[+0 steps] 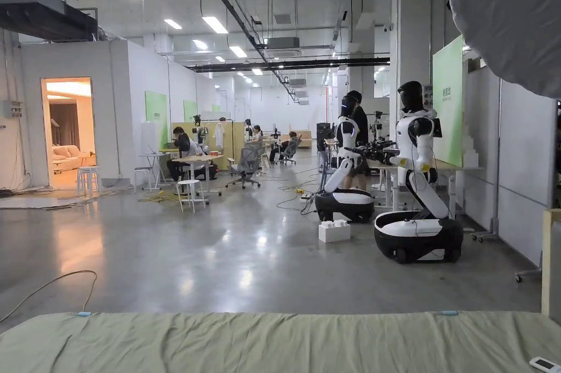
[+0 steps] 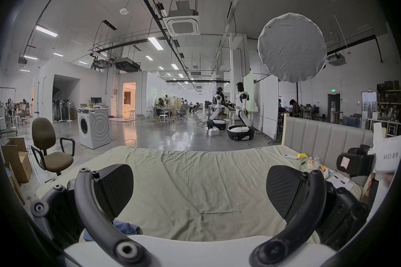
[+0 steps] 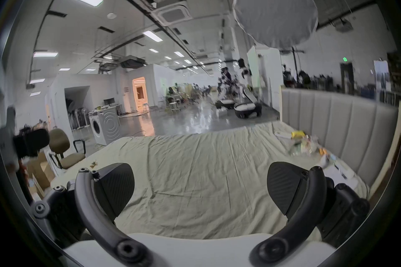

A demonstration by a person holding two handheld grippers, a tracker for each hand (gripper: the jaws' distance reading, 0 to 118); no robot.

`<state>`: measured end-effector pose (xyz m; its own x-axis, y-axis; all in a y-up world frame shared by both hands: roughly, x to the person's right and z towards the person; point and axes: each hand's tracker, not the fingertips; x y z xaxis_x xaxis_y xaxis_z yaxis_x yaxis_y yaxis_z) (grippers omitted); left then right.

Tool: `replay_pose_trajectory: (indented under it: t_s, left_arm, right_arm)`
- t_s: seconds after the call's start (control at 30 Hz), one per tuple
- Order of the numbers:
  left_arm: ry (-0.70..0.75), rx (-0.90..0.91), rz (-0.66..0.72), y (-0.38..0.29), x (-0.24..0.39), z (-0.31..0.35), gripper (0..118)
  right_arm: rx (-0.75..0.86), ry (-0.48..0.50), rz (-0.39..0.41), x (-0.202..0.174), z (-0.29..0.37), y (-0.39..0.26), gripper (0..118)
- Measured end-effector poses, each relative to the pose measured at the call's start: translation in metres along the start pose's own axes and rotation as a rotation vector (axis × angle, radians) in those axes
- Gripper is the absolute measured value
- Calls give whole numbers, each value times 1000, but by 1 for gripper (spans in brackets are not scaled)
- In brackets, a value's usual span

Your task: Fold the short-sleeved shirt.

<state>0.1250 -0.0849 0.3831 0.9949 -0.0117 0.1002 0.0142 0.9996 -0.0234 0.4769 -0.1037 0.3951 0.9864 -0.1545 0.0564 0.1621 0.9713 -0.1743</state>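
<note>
Two wheeled humanoid robots [image 1: 417, 171] stand right of centre, one washing machine [image 2: 93, 127] and one office chair [image 2: 51, 147] at left, one round diffuser [image 2: 291, 47] upper right.

A pale green, creased sheet [image 2: 195, 180] is covering the bed. A blue garment [image 2: 127, 228] is showing at its near edge. Black ridged fingers [image 2: 117, 187] are catching the light, and a beige ribbed headboard [image 2: 321, 137] is standing beside a white washing machine [image 2: 93, 127].

Blue shirt [image 2: 127, 228], crumpled, on bed's near edge beside left jaw.
</note>
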Motion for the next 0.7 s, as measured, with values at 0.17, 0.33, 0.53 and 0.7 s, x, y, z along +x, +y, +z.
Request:
replay_pose_trajectory:
  t_s: [0.17,0.33,0.53,0.7]
  left_arm:
    - [1,-11,-9,0,1,-4,118]
    - [-20,-19,-12,0,4,-4,118]
    - [-24,-9,-22,1,5,-1,118]
    - [-24,-6,-12,0,4,-1,118]
  right_arm:
    - [-35,-79,-138,-16,10,21,118]
    - [-35,-34,-169,-23,15,27,118]
    - [-6,-113,-33,-29,12,25,118]
    - [13,-105,-103,-25,12,20,118]
